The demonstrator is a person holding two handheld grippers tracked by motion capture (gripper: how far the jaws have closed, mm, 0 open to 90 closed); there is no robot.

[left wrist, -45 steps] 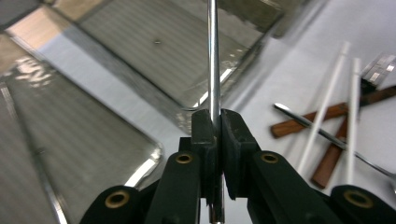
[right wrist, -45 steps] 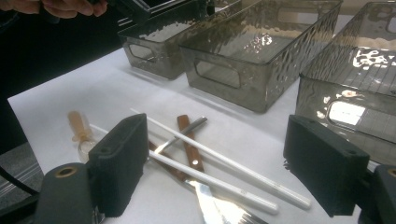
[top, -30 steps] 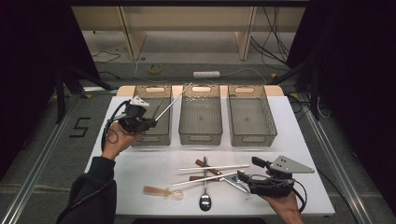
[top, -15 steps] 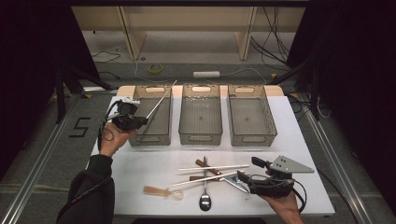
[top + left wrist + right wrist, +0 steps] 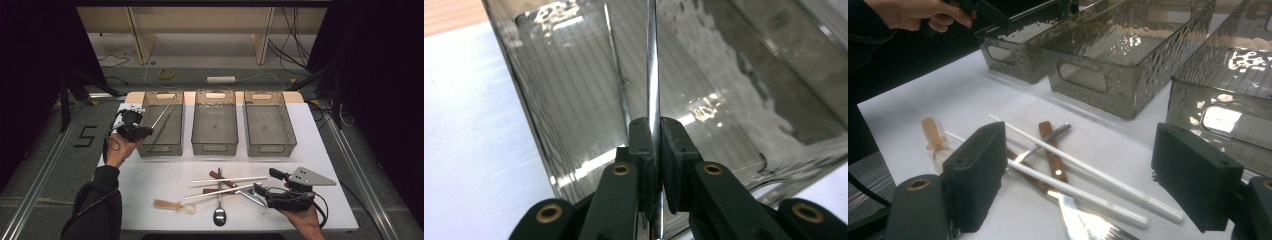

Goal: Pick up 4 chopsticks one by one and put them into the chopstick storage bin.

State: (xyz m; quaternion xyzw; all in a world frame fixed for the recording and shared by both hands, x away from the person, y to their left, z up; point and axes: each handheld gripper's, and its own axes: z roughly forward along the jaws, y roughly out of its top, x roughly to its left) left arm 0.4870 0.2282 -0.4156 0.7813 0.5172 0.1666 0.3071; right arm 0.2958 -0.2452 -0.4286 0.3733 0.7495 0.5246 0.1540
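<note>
A: In the high view, our left hand-held gripper [image 5: 148, 131] sits at the left of the frame, pinching a thin metal rod [image 5: 164, 113]. Its long axis slants up and right from the jaws, over the leftmost bin [image 5: 161, 147].

B: So the bin lies just beyond and right of the jaws. Our right hand-held gripper [image 5: 265, 183] waits at the lower right, well apart from that bin, beside the white chopsticks [image 5: 227, 179], spoon [image 5: 219, 215] and knife [image 5: 247, 194] on the desk [image 5: 150, 180].

A: In the left gripper view the pads are pressed onto the rod [image 5: 653, 75], which runs straight up the frame against the bin's clear wall [image 5: 574, 100]. We judge that near wall is what stands in the way.

B: In the right gripper view our jaws stand spread, holding nothing, with the chopsticks [image 5: 1088, 172] lying between them; the middle bin [image 5: 1118, 55] is at upper centre.
</note>
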